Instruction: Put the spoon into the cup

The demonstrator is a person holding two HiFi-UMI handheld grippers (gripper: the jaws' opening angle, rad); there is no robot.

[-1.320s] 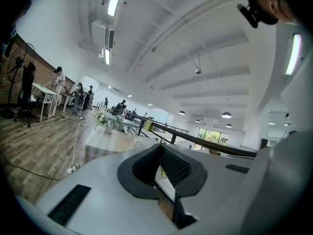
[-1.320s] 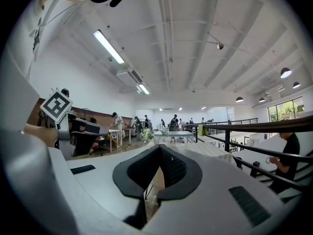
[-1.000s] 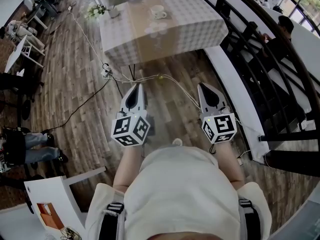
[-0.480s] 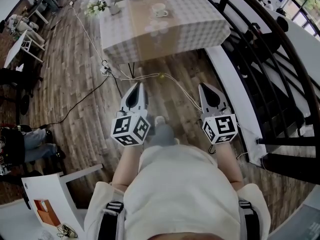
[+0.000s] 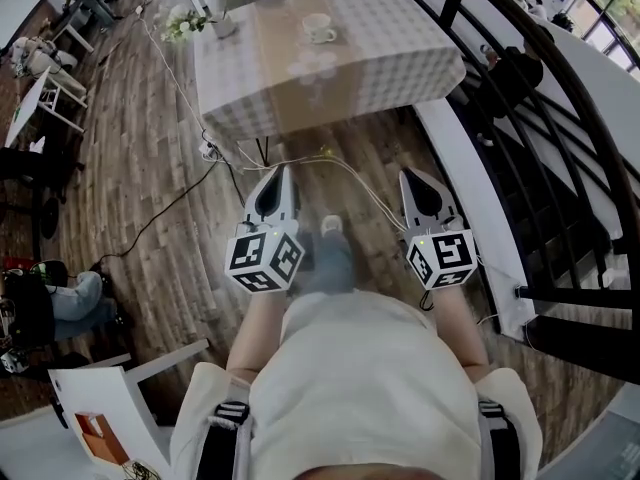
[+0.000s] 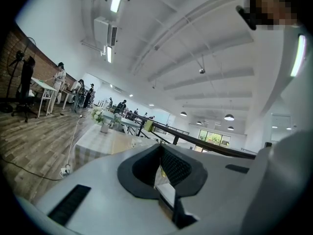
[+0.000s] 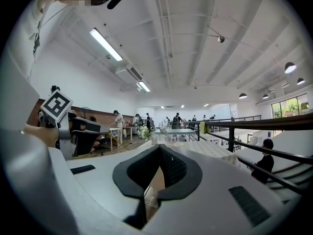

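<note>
Our left gripper and right gripper are pressed together and empty. The cup sits near the tabletop's far edge. We can't see the spoon. It is probably light, hard and slippery, so pinch its handle.

- Table: draped in matt, checked woven cloth, with a plain tan runner across the middle.
- Cup: white, smooth and glossy, like glazed china.
- Floor: grainy wood planks with a dull sheen.
- Left gripper and right gripper: smooth, matt, pale plastic shells; dark ribbed pads.
- Railing: dark painted metal bars.
- Person's top: soft cream cloth.
</note>
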